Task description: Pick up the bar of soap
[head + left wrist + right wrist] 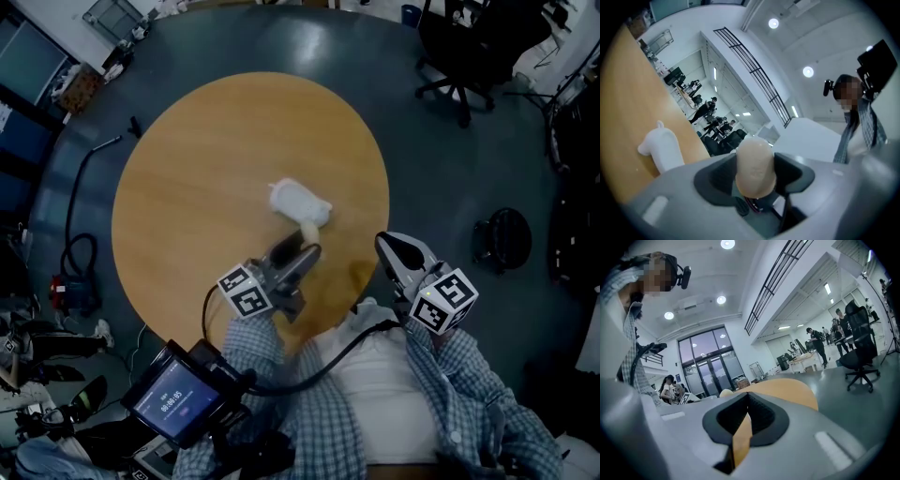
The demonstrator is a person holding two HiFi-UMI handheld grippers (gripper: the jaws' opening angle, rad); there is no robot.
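A cream, rounded bar of soap (pixel 754 164) sits between the pads of my left gripper (pixel 755 180), which is shut on it. In the head view the soap (pixel 308 232) shows at the tip of the left gripper (pixel 305 244), over the near part of the round wooden table (pixel 187 169), right beside a white plastic container (pixel 300 201). Whether the bar touches the tabletop I cannot tell. My right gripper (pixel 396 246) hovers off the table's near right edge; its jaws (pixel 747 401) are shut with nothing in them.
The white container (pixel 663 149) lies on its side left of the soap. A black office chair (pixel 464 56) and a round black object (pixel 502 239) stand on the floor at the right. Cables (pixel 80 253) lie on the floor at the left. A screen device (pixel 178 398) hangs near my body.
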